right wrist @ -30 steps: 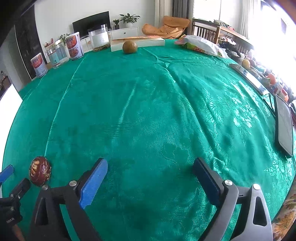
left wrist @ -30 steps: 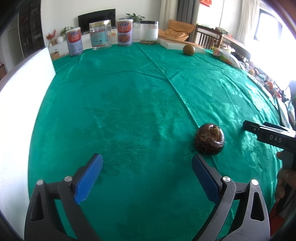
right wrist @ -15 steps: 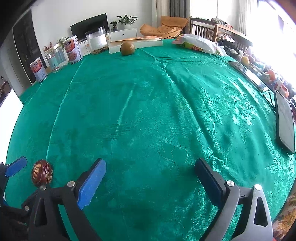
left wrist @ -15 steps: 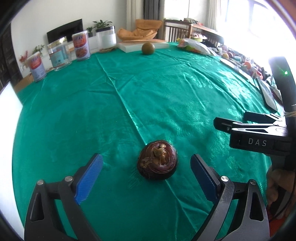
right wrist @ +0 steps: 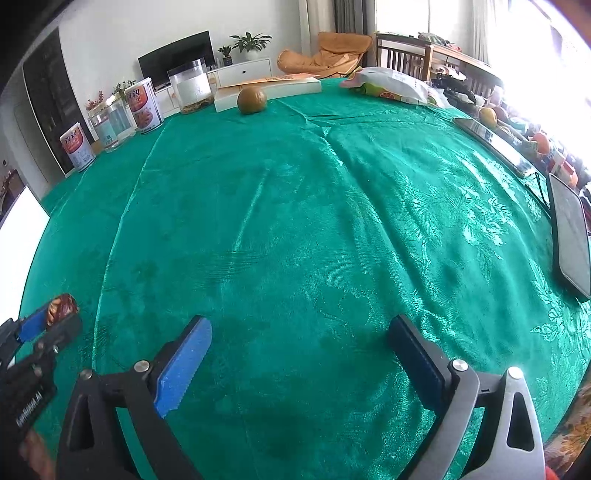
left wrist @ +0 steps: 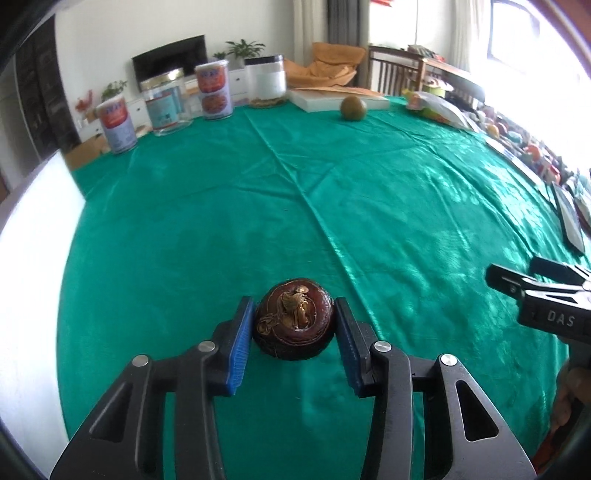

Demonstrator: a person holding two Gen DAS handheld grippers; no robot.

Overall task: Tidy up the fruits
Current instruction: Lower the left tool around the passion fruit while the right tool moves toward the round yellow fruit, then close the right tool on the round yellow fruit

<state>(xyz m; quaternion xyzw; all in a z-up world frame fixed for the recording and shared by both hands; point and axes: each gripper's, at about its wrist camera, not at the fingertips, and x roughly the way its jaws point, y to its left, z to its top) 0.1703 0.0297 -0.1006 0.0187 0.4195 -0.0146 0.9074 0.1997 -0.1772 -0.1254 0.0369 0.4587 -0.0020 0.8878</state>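
Left wrist view: our left gripper (left wrist: pixel 294 328) is clamped on the dark fruit (left wrist: pixel 294 322) sitting near us on the green cloth (left wrist: pixel 369 206), our right gripper (right wrist: pixel 300 354) hangs spread and empty, so we judge lifting the fruit toward the far round fruit (left wrist: pixel 353 108) comes next.

White wall (left wrist: pixel 110 33) behind, a dark television (left wrist: pixel 170 61) on a low white cabinet (right wrist: pixel 243 70), potted plant (right wrist: pixel 251 40), wooden chair (left wrist: pixel 395 72), and bright daylight pouring through the window (left wrist: pixel 535 33).
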